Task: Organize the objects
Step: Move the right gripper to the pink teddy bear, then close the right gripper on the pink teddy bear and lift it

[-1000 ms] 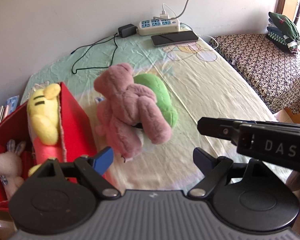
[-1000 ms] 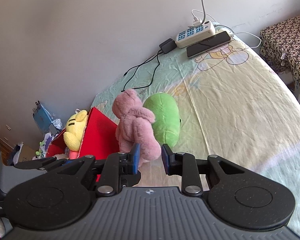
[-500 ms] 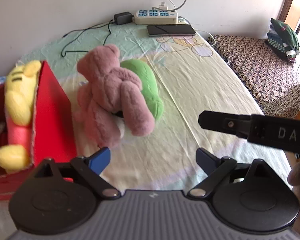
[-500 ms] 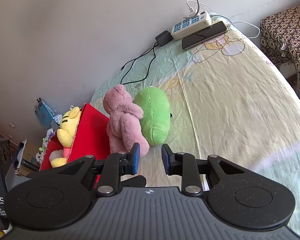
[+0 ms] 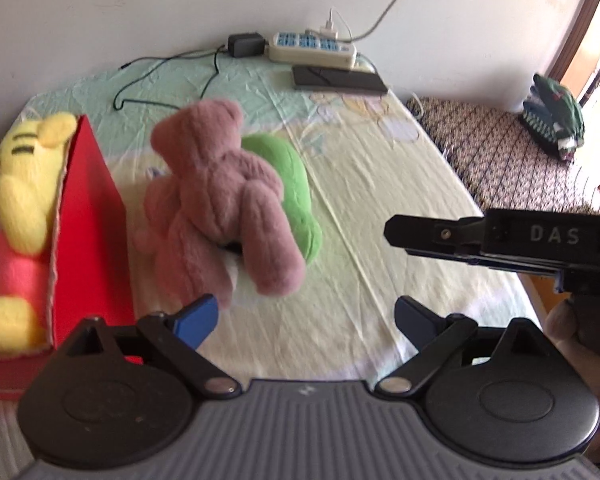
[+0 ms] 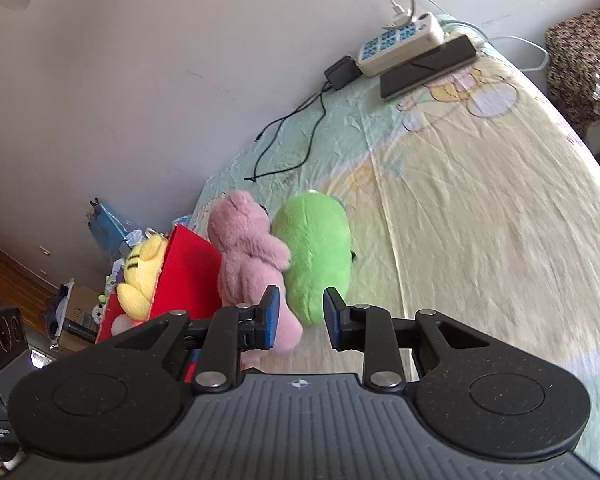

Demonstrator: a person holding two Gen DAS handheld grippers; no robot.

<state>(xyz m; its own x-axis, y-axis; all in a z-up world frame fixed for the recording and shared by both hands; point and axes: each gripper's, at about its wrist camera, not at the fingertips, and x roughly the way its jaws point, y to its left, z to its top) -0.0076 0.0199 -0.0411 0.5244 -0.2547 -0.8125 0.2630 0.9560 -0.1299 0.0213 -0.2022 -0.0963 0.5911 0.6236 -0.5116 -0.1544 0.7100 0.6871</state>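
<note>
The left tool (image 5: pixel 306 318) has just been opening and stands spread wide with nothing between its fingers, hovering over the bed sheet (image 5: pixel 380 208) just short of the pink plush bear (image 5: pixel 220 200), likely to take that bulky toy. The right tool (image 6: pixel 299 316), its fingers close together but empty, sits just behind the bear and the green plush (image 6: pixel 316 256) leaning against it. Left of both tools the open red box (image 5: pixel 88 220), already holding a yellow plush (image 5: pixel 24 184), stands near the bed's edge, while bare sheet to the right and beyond gives free room.
</note>
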